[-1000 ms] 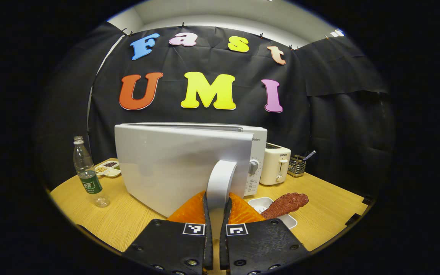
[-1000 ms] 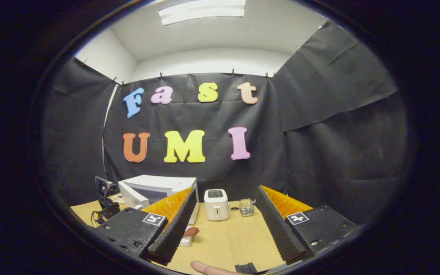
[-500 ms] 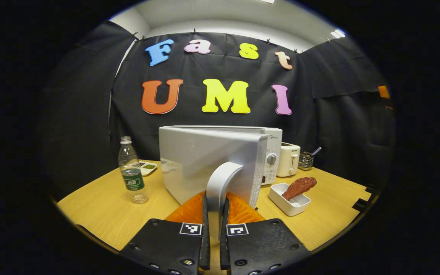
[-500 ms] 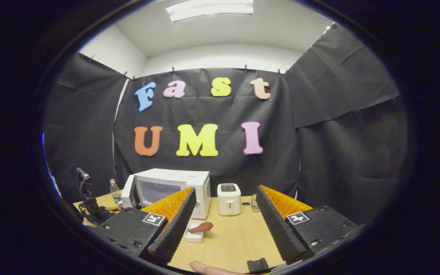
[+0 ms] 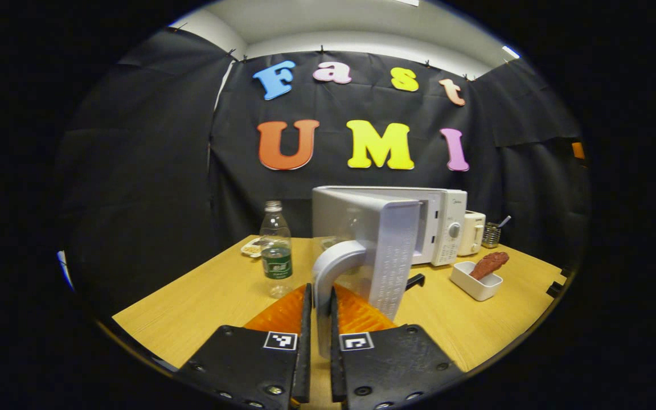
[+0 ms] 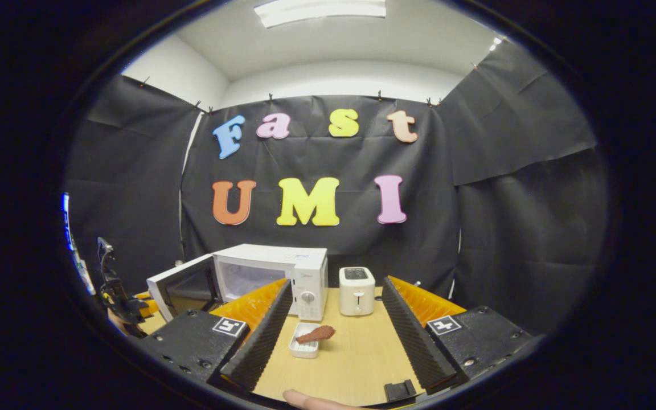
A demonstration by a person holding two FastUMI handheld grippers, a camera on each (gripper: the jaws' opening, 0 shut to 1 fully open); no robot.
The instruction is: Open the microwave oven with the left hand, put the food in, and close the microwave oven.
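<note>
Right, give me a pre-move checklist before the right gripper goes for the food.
1. Microwave door swung open: ok, it stands well out from the microwave.
2. Left gripper on the door handle: ok, fingers closed on it.
3. Right gripper ready to grasp: ok, fingers spread wide, nothing between them.
4. Food reachable: ok, it lies across the white dish on the table, in front of the microwave.
5. Cavity free to take the food: cannot tell, the inside is dim.
6. Path clear: ok as far as seen; the toaster stands to the side, behind the dish.
</note>
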